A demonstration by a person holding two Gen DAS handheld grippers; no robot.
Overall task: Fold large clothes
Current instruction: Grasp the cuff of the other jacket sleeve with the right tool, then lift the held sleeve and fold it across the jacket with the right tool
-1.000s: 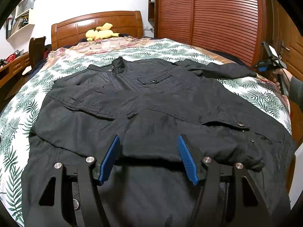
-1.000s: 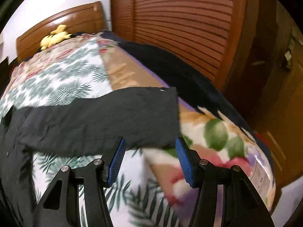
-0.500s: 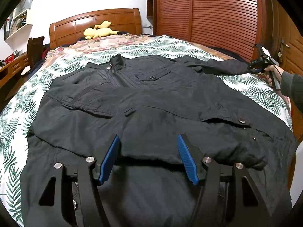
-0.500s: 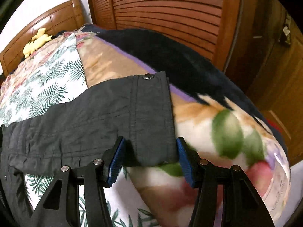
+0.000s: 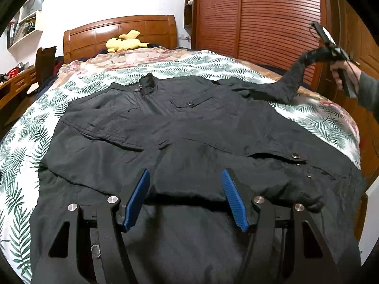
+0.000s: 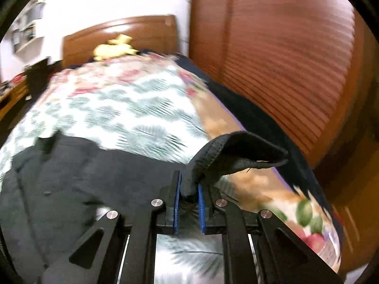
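Observation:
A large black jacket (image 5: 180, 132) lies front-up on the bed, collar toward the headboard. My left gripper (image 5: 184, 189) is open just above the jacket's hem and holds nothing. My right gripper (image 6: 189, 189) is shut on the cuff (image 6: 236, 151) of the jacket's right sleeve. In the left wrist view that sleeve (image 5: 291, 82) rises off the bed up to the right gripper (image 5: 324, 49) at the far right.
The bed has a leaf-print cover (image 5: 30, 127) and a wooden headboard (image 5: 118, 33) with a yellow plush toy (image 5: 125, 43). A slatted wooden wardrobe (image 5: 260, 19) stands along the right side. A desk and chair (image 5: 45, 59) are on the left.
My right gripper closed on the sleeve cuff and lifted it off the bed. The left gripper stayed open over the hem.

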